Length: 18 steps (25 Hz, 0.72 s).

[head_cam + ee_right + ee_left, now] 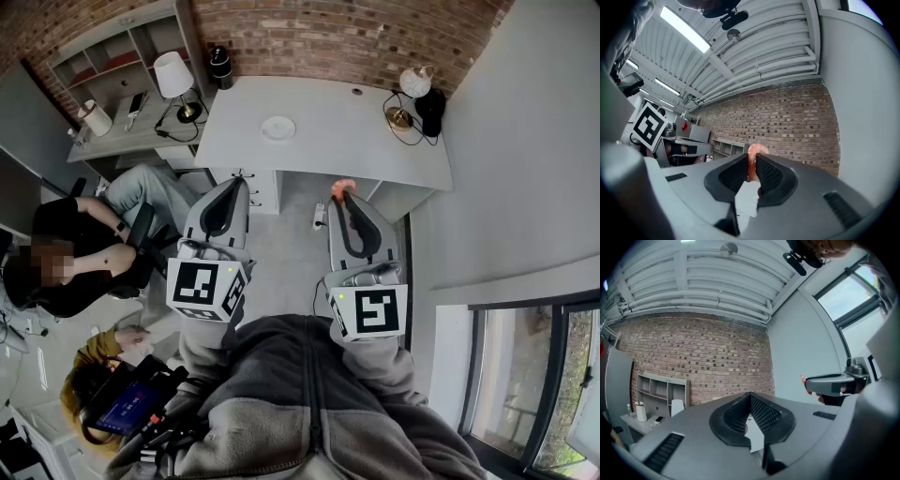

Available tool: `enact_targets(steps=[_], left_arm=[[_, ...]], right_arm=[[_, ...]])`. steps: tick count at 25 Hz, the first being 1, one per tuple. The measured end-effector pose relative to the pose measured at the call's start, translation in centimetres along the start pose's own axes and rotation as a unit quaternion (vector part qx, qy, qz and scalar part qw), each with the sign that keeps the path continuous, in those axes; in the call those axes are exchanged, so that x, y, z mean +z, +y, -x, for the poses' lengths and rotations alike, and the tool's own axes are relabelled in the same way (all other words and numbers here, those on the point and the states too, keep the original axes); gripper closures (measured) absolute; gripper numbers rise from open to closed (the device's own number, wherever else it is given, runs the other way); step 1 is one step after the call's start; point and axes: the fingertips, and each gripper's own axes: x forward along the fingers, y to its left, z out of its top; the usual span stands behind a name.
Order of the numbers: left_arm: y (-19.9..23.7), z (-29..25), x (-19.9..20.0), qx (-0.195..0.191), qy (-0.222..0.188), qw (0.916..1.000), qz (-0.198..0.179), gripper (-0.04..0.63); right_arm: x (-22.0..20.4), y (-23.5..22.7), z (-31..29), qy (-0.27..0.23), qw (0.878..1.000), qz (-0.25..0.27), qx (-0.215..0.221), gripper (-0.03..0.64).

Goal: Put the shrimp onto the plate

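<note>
The right hand-held gripper (345, 193) pinches the pink shrimp (754, 154) tight, just off the counter's (328, 141) front edge. The left hand-held gripper (750, 397) is closed on nothing. The plate (278, 128) sits in the counter's middle

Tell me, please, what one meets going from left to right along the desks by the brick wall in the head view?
White container → phone → white table lamp → black canister → plate → globe lamp.
</note>
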Motion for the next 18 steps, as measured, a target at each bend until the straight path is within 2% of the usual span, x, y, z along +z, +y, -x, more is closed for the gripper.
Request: enact_targets(steps=[10,18], left_arm=[[-0.5,-0.6,-0.9,0.007,0.022,0.9997,-0.001,0.591],[-1.3,0.0,-2.7,0.025,0.050,0.9983,0.015,0.591]], right_arm=[[-0.8,-0.6,0.2,0.003,1.000,-0.024,0.010,0.563],[-2.7,-1.3,1.5,0.024,0.999,-0.035,0.016,0.563]])
